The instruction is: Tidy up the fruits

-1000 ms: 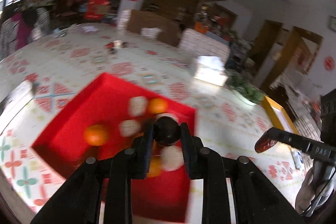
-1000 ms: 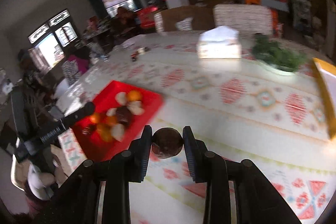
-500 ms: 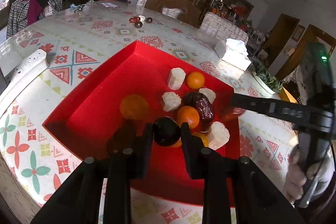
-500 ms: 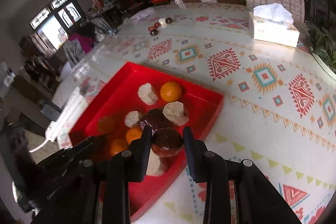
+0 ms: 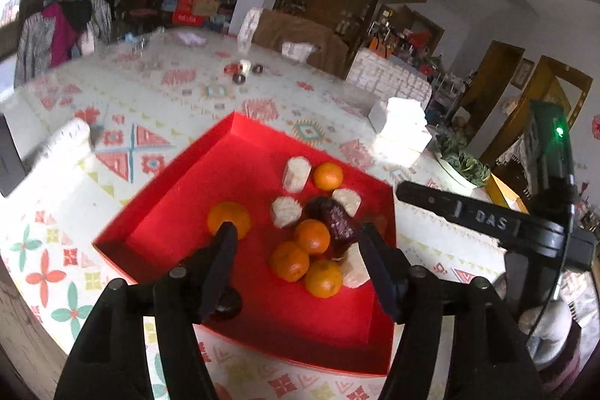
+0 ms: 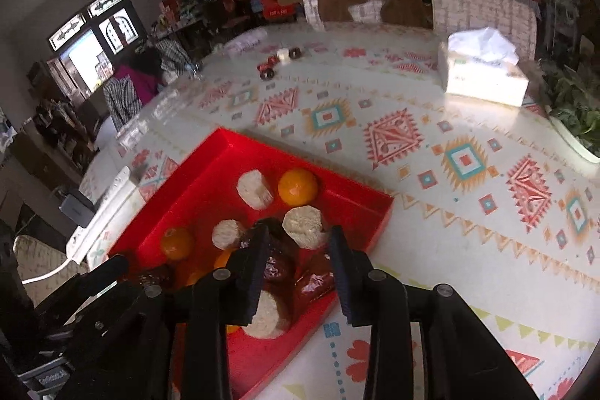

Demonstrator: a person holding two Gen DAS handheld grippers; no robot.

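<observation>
Left wrist view: the red tray (image 5: 180, 197) sits as a diamond at centre frame, one corner pointing to the upper middle, its walls forming raised edges on all sides. The left gripper (image 5: 296, 242) hangs over the near part of the tray with its jaws opening and nothing pressed between the pads; a dark round fruit (image 5: 227, 302) lies on the tray floor at lower left, touching the inner side of the left finger and partly hidden by it. Bare red floor is open at the tray's left and bottom. Between the fingers, toward the right one, lies a cluster of oranges (image 5: 312, 236), white chunks (image 5: 285, 211) and a dark wrapped oblong fruit (image 5: 339, 220) with its long axis running upper left to lower right. At right, the right gripper (image 5: 375, 222) reaches in from the right edge, its tip at the tray's right rim. Right wrist view: the jaws are opening; a glossy dark round fruit (image 6: 277, 267) rests on the tray between the fingers, nearer the left one, whether the pads touch it cannot be told. A white chunk (image 6: 305, 225) lies just above. The patterned tablecloth (image 6: 465, 212) is open to the right, with a tissue box (image 6: 483, 70) at upper right
</observation>
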